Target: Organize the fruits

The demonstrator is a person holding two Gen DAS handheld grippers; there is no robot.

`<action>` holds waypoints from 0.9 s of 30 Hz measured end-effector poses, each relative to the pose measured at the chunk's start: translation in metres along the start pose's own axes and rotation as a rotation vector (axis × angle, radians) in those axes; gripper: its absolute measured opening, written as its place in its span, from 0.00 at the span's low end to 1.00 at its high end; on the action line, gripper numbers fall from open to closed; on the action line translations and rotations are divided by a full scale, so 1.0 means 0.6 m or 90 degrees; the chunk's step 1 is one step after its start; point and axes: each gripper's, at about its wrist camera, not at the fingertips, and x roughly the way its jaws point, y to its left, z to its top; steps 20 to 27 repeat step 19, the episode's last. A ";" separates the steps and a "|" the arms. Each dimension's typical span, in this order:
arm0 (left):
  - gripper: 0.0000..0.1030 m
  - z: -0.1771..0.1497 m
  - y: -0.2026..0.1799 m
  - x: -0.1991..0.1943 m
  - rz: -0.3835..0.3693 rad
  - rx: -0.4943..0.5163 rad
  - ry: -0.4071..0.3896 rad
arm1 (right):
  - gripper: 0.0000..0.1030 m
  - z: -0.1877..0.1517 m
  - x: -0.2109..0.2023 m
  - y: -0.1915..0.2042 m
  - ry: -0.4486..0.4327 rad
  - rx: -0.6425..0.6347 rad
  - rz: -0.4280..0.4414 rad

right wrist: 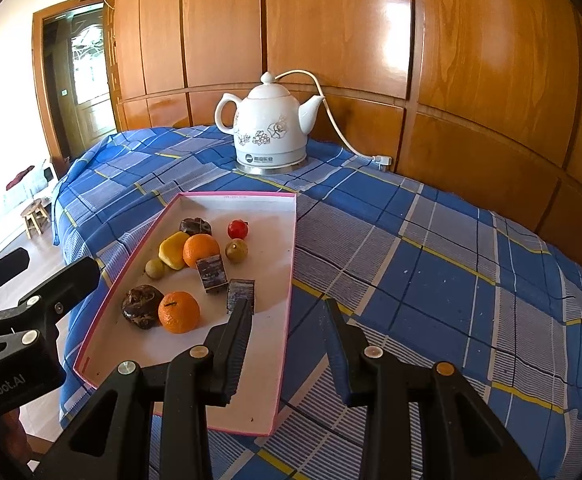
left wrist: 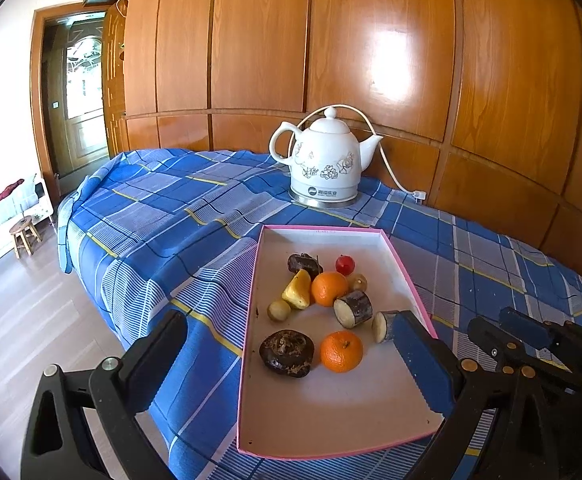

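A white tray with a pink rim [left wrist: 331, 412] lies on the blue checked cloth. In it are two oranges [left wrist: 341, 351] [left wrist: 329, 289], a yellow chunk [left wrist: 298, 290], a small red fruit [left wrist: 345, 265], two dark brown lumps [left wrist: 287, 353], two small round greenish fruits and two cut cane pieces [left wrist: 354, 308]. My left gripper [left wrist: 291, 320] is wide open over the tray's near end, holding nothing. My right gripper [right wrist: 287, 308] is open. Its fingers straddle the right rim of the tray [right wrist: 139, 354] near a cane piece [right wrist: 241, 294], without pressing on it.
A white flowered kettle [left wrist: 325, 160] stands behind the tray, its cord running to a plug [left wrist: 419, 194] by the wooden wardrobe wall. The cloth drops off at the left to a floor with a small stool [left wrist: 23, 234]. Bare cloth spreads right of the tray.
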 end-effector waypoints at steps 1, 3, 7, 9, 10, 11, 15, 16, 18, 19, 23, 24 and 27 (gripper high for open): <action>1.00 0.000 0.000 0.000 0.001 0.000 0.000 | 0.35 0.000 0.000 0.000 0.000 0.000 0.000; 1.00 0.000 0.000 -0.001 0.001 0.000 -0.001 | 0.35 0.000 0.000 0.001 0.000 0.000 0.000; 1.00 0.002 -0.002 -0.001 0.011 -0.002 -0.004 | 0.35 0.000 -0.001 0.001 -0.001 -0.001 -0.001; 1.00 0.003 -0.003 -0.001 0.022 -0.002 -0.003 | 0.35 -0.001 0.000 0.003 0.000 -0.003 0.000; 1.00 0.004 -0.003 0.000 0.025 -0.001 -0.004 | 0.35 -0.001 0.000 0.004 0.001 -0.004 0.002; 1.00 0.003 -0.003 -0.001 0.027 -0.001 -0.005 | 0.35 0.000 0.000 0.005 0.001 -0.005 0.003; 1.00 0.000 -0.003 -0.002 0.033 -0.001 -0.005 | 0.35 -0.001 0.000 0.006 0.003 -0.007 0.005; 0.99 0.001 -0.003 -0.002 0.032 -0.001 -0.006 | 0.35 -0.001 0.000 0.006 0.002 -0.007 0.006; 1.00 0.001 0.000 -0.003 0.028 -0.008 -0.006 | 0.35 0.000 -0.001 0.003 -0.001 -0.005 0.007; 1.00 0.001 0.000 -0.003 0.027 -0.009 -0.005 | 0.35 0.000 -0.002 0.001 -0.003 -0.003 0.008; 1.00 0.001 0.000 -0.003 0.027 -0.009 -0.005 | 0.35 0.000 -0.002 0.001 -0.003 -0.003 0.008; 1.00 0.001 0.000 -0.003 0.027 -0.009 -0.005 | 0.35 0.000 -0.002 0.001 -0.003 -0.003 0.008; 1.00 0.001 0.000 -0.003 0.027 -0.009 -0.005 | 0.35 0.000 -0.002 0.001 -0.003 -0.003 0.008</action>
